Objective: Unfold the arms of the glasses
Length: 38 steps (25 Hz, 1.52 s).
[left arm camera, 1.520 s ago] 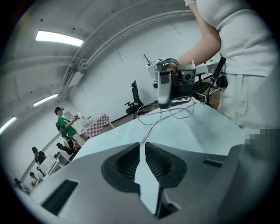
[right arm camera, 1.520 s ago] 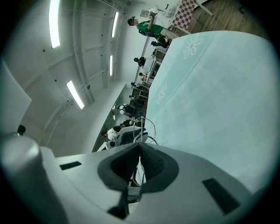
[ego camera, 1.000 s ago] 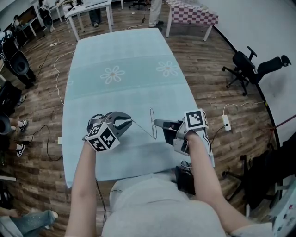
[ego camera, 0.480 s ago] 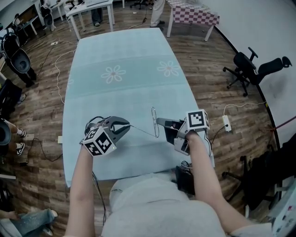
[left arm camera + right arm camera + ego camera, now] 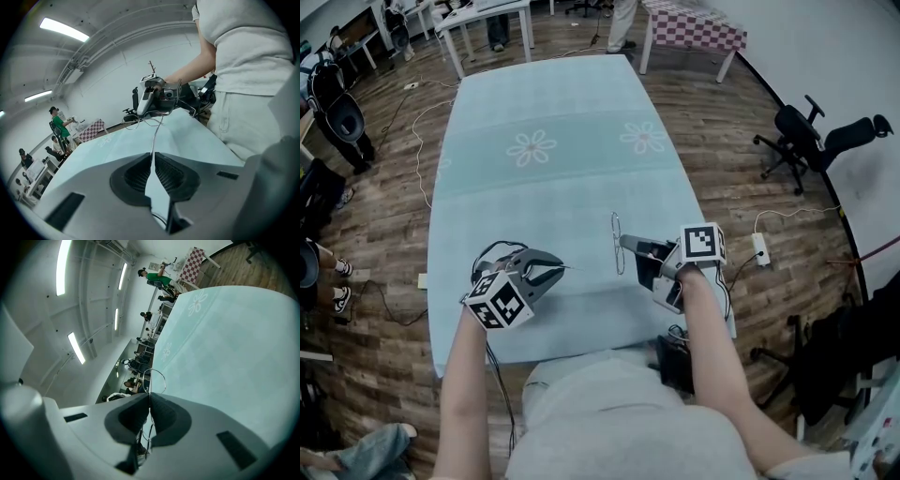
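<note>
The thin, silver wire-framed glasses (image 5: 617, 240) hang in the air just above the near end of the pale blue counter (image 5: 544, 112) printed with white flowers, stretched between the two grippers. The right gripper (image 5: 625, 243) is pressed together on the front of the frame. In the right gripper view (image 5: 150, 397) one oval rim (image 5: 157, 380) loops out past its pads, stood on edge. One slim arm of the glasses is swung out sideways, away from the rims. In the left gripper view it runs as a fine straight wire (image 5: 156, 133) from the frame to the left gripper (image 5: 152, 154), whose ribbed pads pinch its tip. In the head view the left gripper (image 5: 555, 270) sits well to the left of the rims, low over the counter.
</note>
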Tool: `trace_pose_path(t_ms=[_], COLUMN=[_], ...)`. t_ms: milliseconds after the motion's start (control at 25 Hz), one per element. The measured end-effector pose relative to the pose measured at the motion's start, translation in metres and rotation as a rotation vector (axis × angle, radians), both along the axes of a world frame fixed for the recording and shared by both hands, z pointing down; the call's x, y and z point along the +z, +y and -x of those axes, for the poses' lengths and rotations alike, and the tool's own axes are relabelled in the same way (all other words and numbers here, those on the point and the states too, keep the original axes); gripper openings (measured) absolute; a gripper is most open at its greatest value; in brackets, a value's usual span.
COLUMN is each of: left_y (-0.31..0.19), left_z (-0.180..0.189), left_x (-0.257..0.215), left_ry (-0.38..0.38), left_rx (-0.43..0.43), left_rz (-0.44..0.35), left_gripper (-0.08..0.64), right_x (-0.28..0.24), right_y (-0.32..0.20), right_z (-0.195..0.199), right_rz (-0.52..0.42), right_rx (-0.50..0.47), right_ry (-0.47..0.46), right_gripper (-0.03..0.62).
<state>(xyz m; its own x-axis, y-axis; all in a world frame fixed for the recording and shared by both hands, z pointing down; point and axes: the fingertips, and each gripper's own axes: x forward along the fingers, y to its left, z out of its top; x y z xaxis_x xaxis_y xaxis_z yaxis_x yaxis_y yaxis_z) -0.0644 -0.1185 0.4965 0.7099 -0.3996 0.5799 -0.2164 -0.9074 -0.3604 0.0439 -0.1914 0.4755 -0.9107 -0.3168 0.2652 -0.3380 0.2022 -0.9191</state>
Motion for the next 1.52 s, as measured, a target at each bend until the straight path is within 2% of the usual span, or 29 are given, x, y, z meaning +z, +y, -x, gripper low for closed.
trace_pose_path(t_ms=[360, 600, 640, 760, 920, 1120, 1360, 1520], left_y=[0.018, 0.01, 0.008, 0.004, 0.001, 0.0, -0.002, 0.001], left_z=[-0.003, 0.009, 0.01, 0.009, 0.011, 0.016, 0.021, 0.018], left_x=[0.005, 0.006, 0.006, 0.008, 0.011, 0.01, 0.015, 0.018], left_ry=[0.023, 0.063, 0.07, 0.062, 0.068, 0.153, 0.263, 0.36], left_rx=[-0.01, -0.084, -0.094, -0.113, -0.134, -0.191, -0.321, -0.371], left_rz=[0.023, 0.021, 0.025, 0.037, 0.046, 0.051, 0.106, 0.15], left_gripper=[0.037, 0.04, 0.051, 0.148, 0.178, 0.176, 0.177, 0.175], right_x=[0.001, -0.001, -0.001, -0.002, -0.003, -0.004, -0.008, -0.009], right_y=[-0.001, 0.005, 0.005, 0.006, 0.006, 0.005, 0.004, 0.003], right_z=[-0.004, 0.009, 0.01, 0.008, 0.006, 0.006, 0.005, 0.005], right_rz=[0.014, 0.014, 0.014, 0.017, 0.016, 0.017, 0.016, 0.026], right_rx=[0.032, -0.015, -0.021, -0.033, -0.037, -0.026, -0.02, -0.008], right_ry=[-0.017, -0.049, -0.049, -0.055, -0.062, -0.073, -0.116, -0.132], right_gripper=[0.012, 0.012, 0.012, 0.012, 0.012, 0.012, 0.012, 0.012])
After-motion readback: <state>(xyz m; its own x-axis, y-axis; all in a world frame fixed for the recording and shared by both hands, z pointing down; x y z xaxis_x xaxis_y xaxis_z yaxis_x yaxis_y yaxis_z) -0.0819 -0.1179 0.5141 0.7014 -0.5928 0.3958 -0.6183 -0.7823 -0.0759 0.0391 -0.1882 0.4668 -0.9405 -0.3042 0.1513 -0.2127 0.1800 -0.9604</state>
